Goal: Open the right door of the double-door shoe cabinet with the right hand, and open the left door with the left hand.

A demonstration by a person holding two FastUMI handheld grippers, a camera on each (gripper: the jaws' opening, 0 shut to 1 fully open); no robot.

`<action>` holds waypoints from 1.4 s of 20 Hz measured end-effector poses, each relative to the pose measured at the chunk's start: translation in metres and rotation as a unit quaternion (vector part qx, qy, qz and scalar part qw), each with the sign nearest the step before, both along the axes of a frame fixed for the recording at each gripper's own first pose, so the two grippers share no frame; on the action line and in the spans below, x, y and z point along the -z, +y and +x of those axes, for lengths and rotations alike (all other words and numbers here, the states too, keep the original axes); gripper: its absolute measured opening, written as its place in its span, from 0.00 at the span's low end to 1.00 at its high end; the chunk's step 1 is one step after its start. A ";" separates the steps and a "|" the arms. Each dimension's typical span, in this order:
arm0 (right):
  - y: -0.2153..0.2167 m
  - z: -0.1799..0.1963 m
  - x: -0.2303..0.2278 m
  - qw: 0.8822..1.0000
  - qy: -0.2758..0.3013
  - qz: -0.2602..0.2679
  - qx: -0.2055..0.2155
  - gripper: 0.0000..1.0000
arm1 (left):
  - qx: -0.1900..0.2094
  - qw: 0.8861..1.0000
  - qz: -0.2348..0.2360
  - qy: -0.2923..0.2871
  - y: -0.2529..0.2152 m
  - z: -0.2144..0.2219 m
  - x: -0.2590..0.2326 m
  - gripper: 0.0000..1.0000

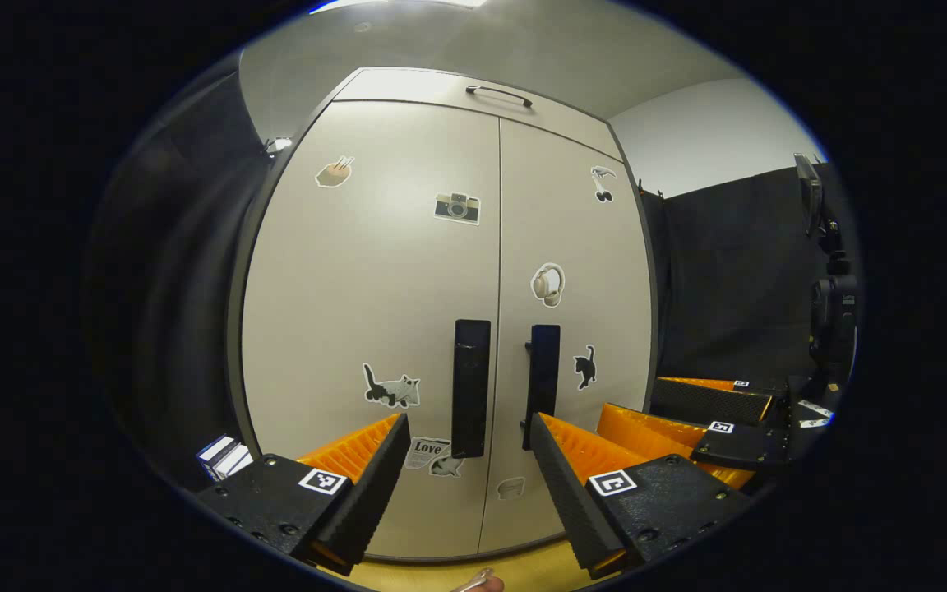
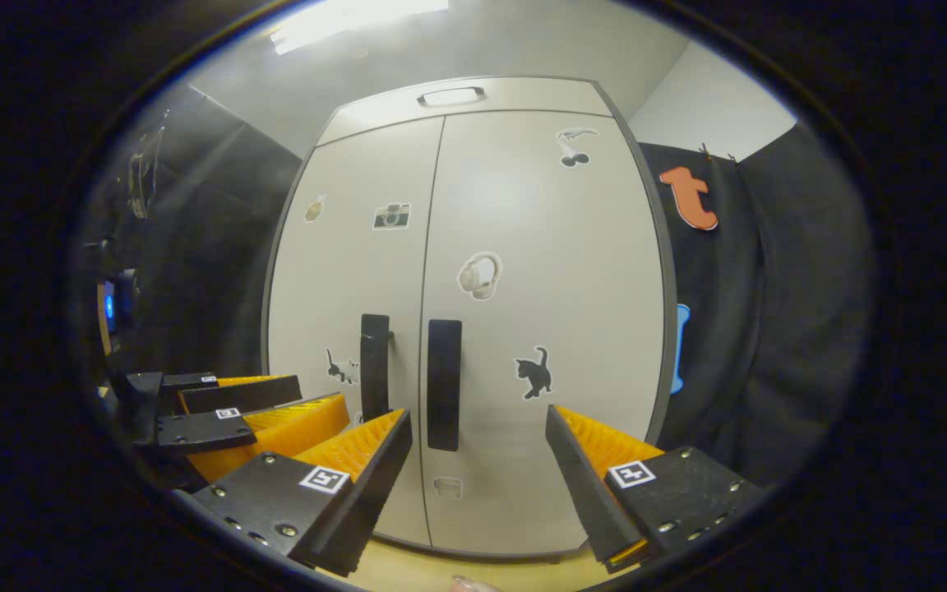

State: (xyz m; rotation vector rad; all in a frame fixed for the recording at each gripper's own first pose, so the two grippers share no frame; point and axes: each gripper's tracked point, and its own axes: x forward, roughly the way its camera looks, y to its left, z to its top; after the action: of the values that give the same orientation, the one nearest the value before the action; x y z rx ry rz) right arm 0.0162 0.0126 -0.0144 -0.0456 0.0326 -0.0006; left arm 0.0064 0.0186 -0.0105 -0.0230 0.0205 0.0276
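Facing both grippers stands one shoe cabinet (image 1: 375,271) with two closed doors and two vertical handles, left handle (image 1: 471,388) and right handle (image 2: 444,384). Left gripper (image 1: 467,460) and right gripper (image 2: 478,452) hang spread apart, grasping nothing, short of the handles.
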 end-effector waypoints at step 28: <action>0.025 0.090 0.019 0.996 0.014 -0.009 0.082 0.80 | 0.024 1.000 -0.001 -0.004 0.040 -0.025 -0.009 0.87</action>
State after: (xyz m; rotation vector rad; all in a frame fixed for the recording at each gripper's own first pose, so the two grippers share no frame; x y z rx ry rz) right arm 0.1066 0.0377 -0.0329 -0.0600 0.0644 -0.1644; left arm -0.0189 0.0583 -0.0014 -0.0242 0.0139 -0.0204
